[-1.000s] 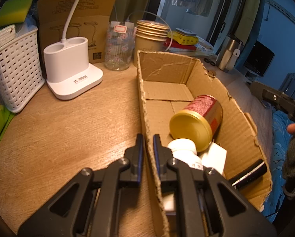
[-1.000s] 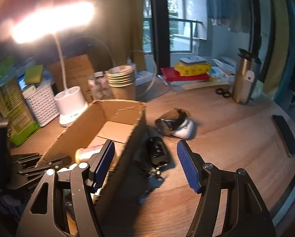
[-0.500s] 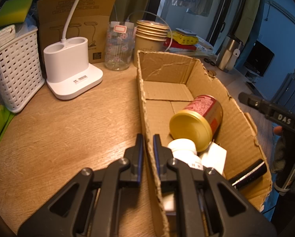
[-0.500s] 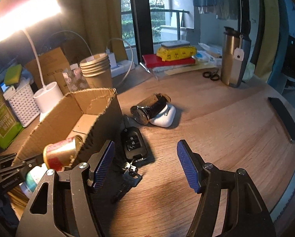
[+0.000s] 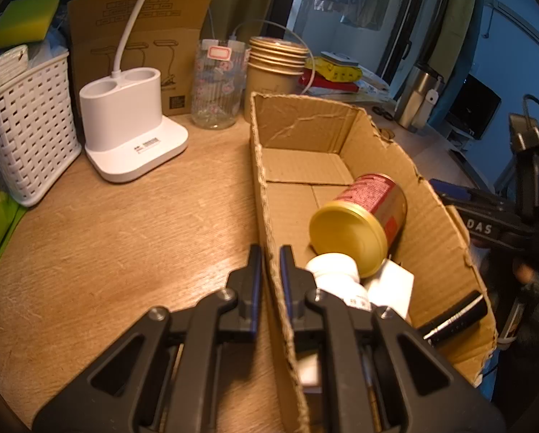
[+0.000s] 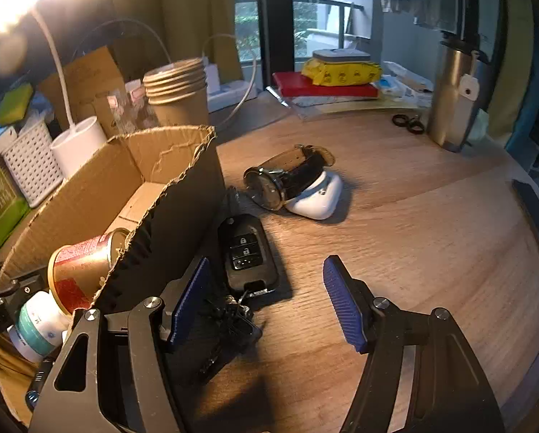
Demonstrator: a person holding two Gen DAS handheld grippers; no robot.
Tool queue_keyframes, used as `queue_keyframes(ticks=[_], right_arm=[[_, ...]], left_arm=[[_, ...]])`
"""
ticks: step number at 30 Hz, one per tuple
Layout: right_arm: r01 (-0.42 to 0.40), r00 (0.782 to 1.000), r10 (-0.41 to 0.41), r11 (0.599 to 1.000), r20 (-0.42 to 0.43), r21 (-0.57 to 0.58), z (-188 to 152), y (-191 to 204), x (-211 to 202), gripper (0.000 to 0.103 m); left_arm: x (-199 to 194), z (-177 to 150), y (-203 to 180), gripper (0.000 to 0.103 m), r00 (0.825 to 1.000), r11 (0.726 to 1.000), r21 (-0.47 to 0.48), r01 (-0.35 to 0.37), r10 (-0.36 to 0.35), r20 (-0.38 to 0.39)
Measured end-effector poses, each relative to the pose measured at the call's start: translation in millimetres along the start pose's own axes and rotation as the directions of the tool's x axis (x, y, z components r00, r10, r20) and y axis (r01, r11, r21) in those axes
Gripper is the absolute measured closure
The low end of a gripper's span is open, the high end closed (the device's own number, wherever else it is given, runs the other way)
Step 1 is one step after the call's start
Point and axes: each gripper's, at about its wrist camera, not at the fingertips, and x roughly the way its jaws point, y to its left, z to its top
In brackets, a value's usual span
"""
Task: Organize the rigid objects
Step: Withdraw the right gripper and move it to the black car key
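My left gripper (image 5: 270,270) is shut on the near left wall of the open cardboard box (image 5: 305,133). In the box lie a red can with a yellow lid (image 5: 359,223), a white bottle (image 5: 336,278) and a black stick (image 5: 453,321). My right gripper (image 6: 265,299) is open and empty, low over the table to the right of the box (image 6: 182,198). A black car key (image 6: 246,252) with its key ring lies between the right gripper's fingers. Beyond it, a wristwatch (image 6: 283,176) leans on a white earbud case (image 6: 318,195).
A white lamp base (image 5: 128,126), a white basket (image 5: 24,122), a glass jar (image 5: 217,86) and stacked paper cups (image 5: 274,68) stand behind the box. A steel tumbler (image 6: 456,97), scissors (image 6: 408,122), a red book (image 6: 327,84) and a dark flat item (image 6: 536,216) lie right.
My right gripper has moved right, out from over the box, and come down near the car key. The left gripper has stayed shut on the box wall.
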Motion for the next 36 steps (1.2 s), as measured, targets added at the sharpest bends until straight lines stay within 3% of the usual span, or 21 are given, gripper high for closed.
queue_keyframes(ticks=[13,19,22,23,36], right_arm=[[-0.002,0.998,-0.002,0.998,-0.065,-0.062,1,4,22,0.035],[0.000,0.996,-0.008,0.995,-0.084,-0.098,4,10,31,0.045],[-0.014,0.996,0.006,0.995,-0.084,-0.098,4,11,31,0.054],[-0.024,0.996,0.016,0.995,-0.084,-0.097,4,11,31,0.062],[0.008,0.999,-0.011,0.998,-0.037,-0.069,2,7,12,0.064]], left_arm=[[0,0,0,0.092,1.000,1.000,0.000,0.000,0.000,0.000],[0,0,0,0.092,1.000,1.000,-0.001,-0.001,0.001,0.000],[0,0,0,0.092,1.000,1.000,-0.001,-0.001,0.001,0.000],[0,0,0,0.092,1.000,1.000,0.000,0.000,0.000,0.000],[0,0,0,0.092,1.000,1.000,0.001,-0.001,0.001,0.000]])
